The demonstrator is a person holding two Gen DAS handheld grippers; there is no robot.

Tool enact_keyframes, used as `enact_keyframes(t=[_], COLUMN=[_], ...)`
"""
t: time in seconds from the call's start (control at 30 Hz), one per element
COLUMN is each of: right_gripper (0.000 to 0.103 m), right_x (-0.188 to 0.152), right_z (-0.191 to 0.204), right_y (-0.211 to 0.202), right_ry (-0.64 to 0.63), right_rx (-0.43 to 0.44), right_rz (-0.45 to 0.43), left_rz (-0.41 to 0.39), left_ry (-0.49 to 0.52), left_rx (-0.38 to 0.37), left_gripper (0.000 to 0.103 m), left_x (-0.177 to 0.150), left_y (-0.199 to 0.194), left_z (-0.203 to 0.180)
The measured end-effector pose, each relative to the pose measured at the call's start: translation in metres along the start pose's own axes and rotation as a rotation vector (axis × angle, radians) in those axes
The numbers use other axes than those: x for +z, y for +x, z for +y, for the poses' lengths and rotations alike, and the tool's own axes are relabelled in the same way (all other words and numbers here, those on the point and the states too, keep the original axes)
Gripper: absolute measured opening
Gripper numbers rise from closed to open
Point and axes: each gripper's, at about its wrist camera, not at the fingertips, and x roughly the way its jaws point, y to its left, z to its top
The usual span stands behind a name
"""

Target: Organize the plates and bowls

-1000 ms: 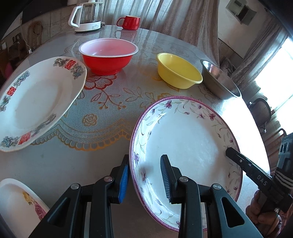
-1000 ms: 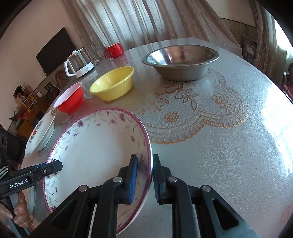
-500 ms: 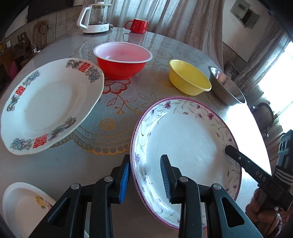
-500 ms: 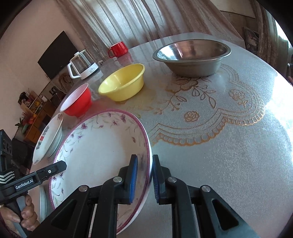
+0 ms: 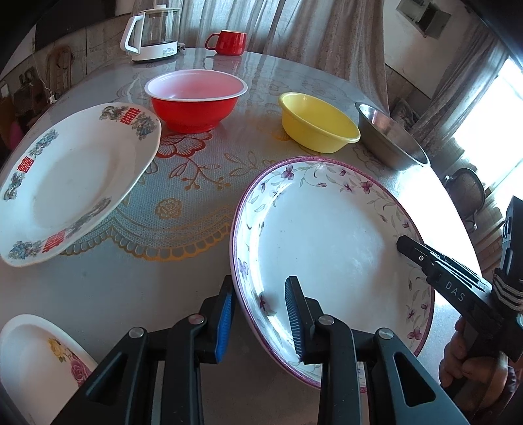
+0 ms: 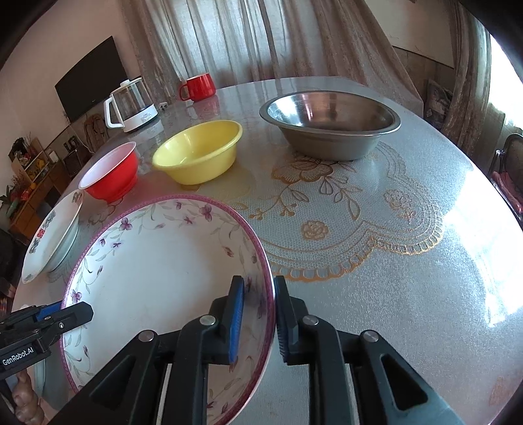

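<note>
A large purple-rimmed floral plate [image 5: 327, 248] [image 6: 157, 271] is held above the table by both grippers. My left gripper [image 5: 258, 320] is shut on its near-left rim; it also shows in the right wrist view [image 6: 70, 310]. My right gripper [image 6: 258, 317] is shut on the opposite rim and shows in the left wrist view [image 5: 405, 246]. A white plate with red characters [image 5: 72, 179] [image 6: 54, 235] lies at left. A red bowl [image 5: 196, 98], a yellow bowl [image 5: 317, 122] and a steel bowl [image 6: 330, 121] stand behind.
A small rose-patterned plate [image 5: 39, 356] sits at the near-left corner. A glass kettle [image 5: 152, 31] and a red mug [image 5: 228, 41] stand at the far edge. A lace-pattern cloth [image 6: 343, 209] covers the round table. Curtains hang behind.
Both grippers have lifted the floral plate and carried it slightly; the table objects have shifted down and right in the left wrist view. Both grips are unchanged.
</note>
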Motion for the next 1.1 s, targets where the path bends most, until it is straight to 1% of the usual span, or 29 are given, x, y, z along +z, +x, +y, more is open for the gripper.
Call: enact_keyframes(t=[0.07, 0.17, 0.27, 0.33, 0.47, 0.6, 0.67, 0.8, 0.93, 0.97, 1.0, 1.1], right_gripper=[0.022, 0.023, 0.023, 0.026, 0.027, 0.032, 0.035, 0.035, 0.037, 0.037, 0.037, 0.04], right_x=[-0.001, -0.003, -0.003, -0.004, -0.005, -0.003, -0.001, -0.001, 0.002, 0.003, 0.005, 0.008], right_z=[0.003, 0.005, 0.005, 0.007, 0.01, 0.019, 0.022, 0.023, 0.035, 0.038, 0.04, 0.051], right_y=[0.0, -0.001, -0.002, -0.002, -0.004, -0.014, -0.013, -0.015, -0.027, -0.03, -0.031, -0.032], right_ry=[-0.013, -0.015, -0.009, -0.014, -0.019, -0.062, -0.07, -0.067, -0.119, -0.125, -0.126, -0.13], right_rx=[-0.011, -0.019, -0.025, -0.03, -0.048, -0.087, -0.094, -0.11, -0.187, -0.183, -0.161, -0.071], right_rz=[0.007, 0.016, 0.024, 0.026, 0.025, -0.023, -0.02, -0.025, -0.098, -0.11, -0.112, -0.104], left_rz=[-0.005, -0.011, -0.02, -0.023, -0.043, -0.078, -0.092, -0.121, -0.149, -0.157, -0.165, -0.191], left_ry=[0.015, 0.03, 0.02, 0.009, -0.008, -0.006, -0.009, -0.033, -0.073, -0.085, -0.097, -0.133], left_rx=[0.009, 0.011, 0.012, 0.01, -0.016, -0.012, -0.012, -0.01, 0.006, 0.007, 0.011, 0.024], left_gripper=[0.031, 0.031, 0.031, 0.031, 0.032, 0.032, 0.032, 0.032, 0.032, 0.034, 0.035, 0.036], left_x=[-0.001, -0.006, -0.01, -0.013, -0.017, -0.017, -0.017, -0.018, -0.018, -0.018, -0.017, -0.016], left_y=[0.001, -0.002, -0.006, -0.008, -0.02, -0.032, -0.036, -0.046, -0.059, -0.063, -0.066, -0.077], left_z=[-0.004, -0.006, -0.001, 0.003, 0.009, 0.012, 0.014, 0.023, 0.039, 0.044, 0.049, 0.064])
